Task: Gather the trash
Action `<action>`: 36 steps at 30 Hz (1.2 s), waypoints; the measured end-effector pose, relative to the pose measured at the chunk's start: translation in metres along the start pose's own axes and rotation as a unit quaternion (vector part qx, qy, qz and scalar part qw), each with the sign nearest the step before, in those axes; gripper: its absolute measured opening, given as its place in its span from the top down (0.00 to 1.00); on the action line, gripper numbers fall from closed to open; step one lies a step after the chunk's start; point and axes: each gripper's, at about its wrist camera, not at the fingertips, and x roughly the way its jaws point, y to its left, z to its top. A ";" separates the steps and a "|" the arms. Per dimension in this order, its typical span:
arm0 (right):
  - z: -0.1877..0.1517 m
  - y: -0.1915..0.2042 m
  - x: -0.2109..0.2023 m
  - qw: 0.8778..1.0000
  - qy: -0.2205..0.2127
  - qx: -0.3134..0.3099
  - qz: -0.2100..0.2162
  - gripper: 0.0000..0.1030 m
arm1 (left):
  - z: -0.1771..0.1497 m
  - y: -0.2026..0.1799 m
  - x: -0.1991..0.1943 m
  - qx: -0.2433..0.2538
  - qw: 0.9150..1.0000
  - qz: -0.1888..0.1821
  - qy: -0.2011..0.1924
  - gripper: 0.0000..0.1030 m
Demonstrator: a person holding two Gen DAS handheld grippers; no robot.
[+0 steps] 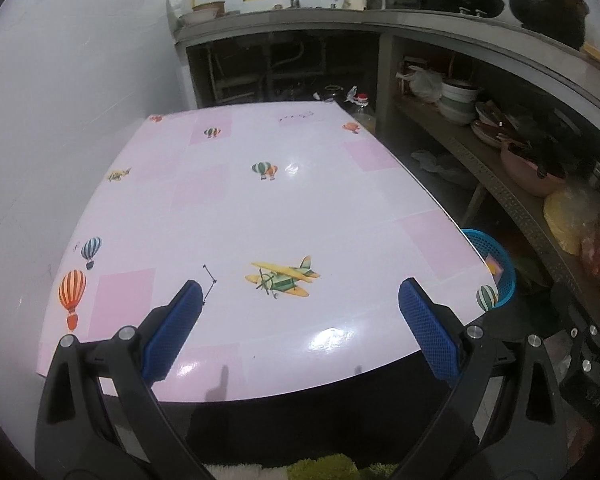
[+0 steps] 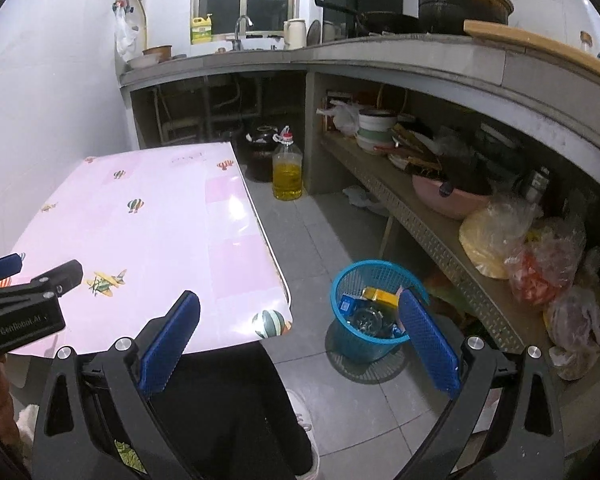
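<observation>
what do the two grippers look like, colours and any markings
Both grippers, left and right, have black plastic frames with silver bolts and two long fingers faced with blue textured pads. The left one's body, seen from the right wrist, carries white "GenRobot.AI" lettering. No cables show.

You are standing in a home kitchen: at twelve o'clock a sink tap (image 2: 242, 24) and dish soap bottle (image 2: 201, 30) sit under a window, at one o'clock a wok (image 2: 384, 20) and big pot (image 2: 462, 0), at three o'clock a shelf (image 2: 432, 224) of bowls and bagged food.

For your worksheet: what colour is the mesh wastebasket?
Blue mesh wastebasket; right wrist view shows it best.
</observation>
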 end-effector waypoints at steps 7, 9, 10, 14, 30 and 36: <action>-0.001 -0.004 0.005 1.000 0.004 -0.004 -0.002 0.06 | 0.000 -0.002 0.003 -0.012 1.000 0.005 0.003 0.08; -0.001 -0.004 0.005 1.000 0.004 -0.004 0.000 0.06 | 0.001 -0.003 0.004 -0.012 1.000 0.006 0.003 0.08; -0.001 -0.005 0.005 1.000 0.004 -0.004 0.001 0.06 | 0.001 -0.003 0.005 -0.011 1.000 0.008 0.003 0.08; -0.001 -0.007 0.006 1.000 0.003 0.003 0.001 0.06 | 0.001 -0.007 0.006 -0.006 1.000 0.014 0.005 0.08; -0.002 -0.011 0.008 1.000 0.015 -0.006 -0.004 0.06 | 0.000 -0.017 0.008 0.000 1.000 0.013 0.014 0.08; -0.003 -0.012 0.007 1.000 0.020 -0.010 -0.005 0.06 | -0.002 -0.017 0.009 -0.001 1.000 0.011 0.017 0.08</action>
